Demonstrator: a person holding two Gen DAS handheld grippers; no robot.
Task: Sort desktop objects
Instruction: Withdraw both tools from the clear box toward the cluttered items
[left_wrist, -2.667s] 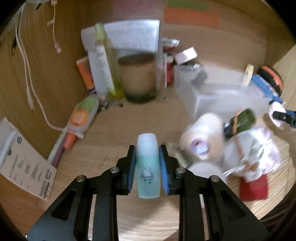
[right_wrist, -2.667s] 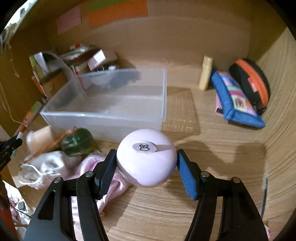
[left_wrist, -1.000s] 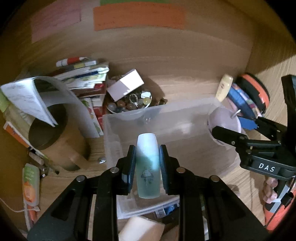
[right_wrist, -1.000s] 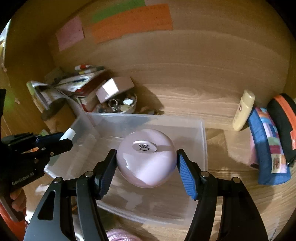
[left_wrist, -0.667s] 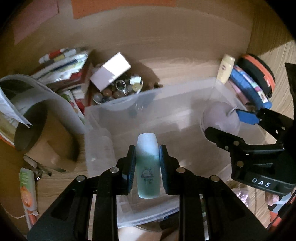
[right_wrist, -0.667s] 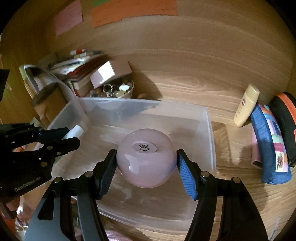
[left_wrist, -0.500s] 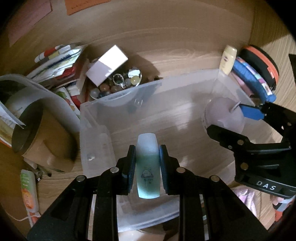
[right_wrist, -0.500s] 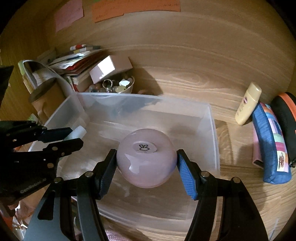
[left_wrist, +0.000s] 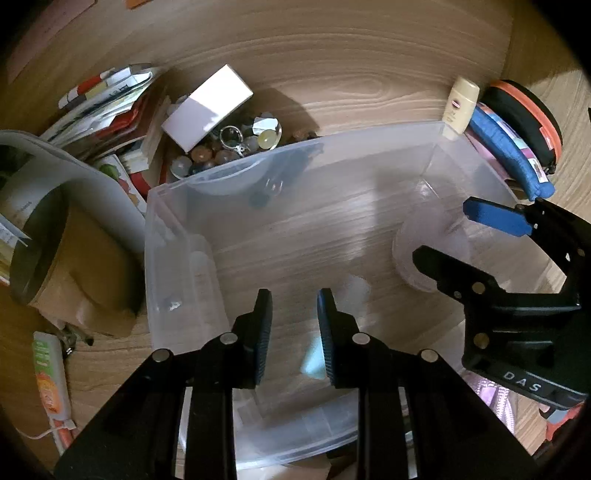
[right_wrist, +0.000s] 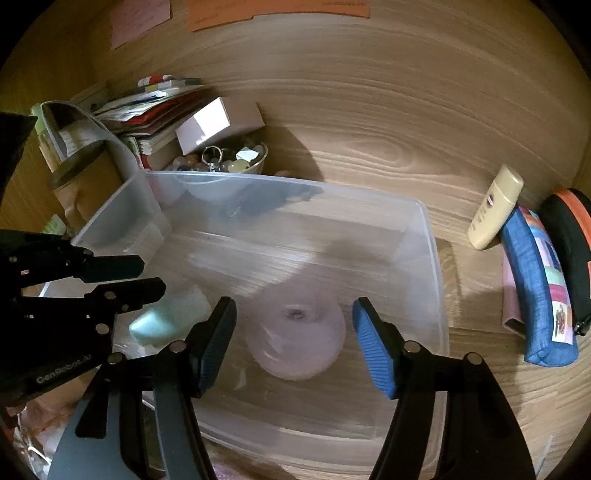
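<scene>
A clear plastic bin sits on the wooden desk. My left gripper is open above the bin; the pale teal bottle is blurred, loose below its fingers inside the bin. My right gripper is open above the bin; the round pink jar is blurred below it, inside the bin. Each gripper shows in the other's view: the right one, the left one.
Behind the bin stand a bowl of trinkets, a white box, stacked books and a brown cup. A cream bottle, blue pouch and orange-black case lie to the right.
Both grippers moved over the bin and opened. The teal bottle left the left gripper and the pink jar left the right one; both dropped into the bin.
</scene>
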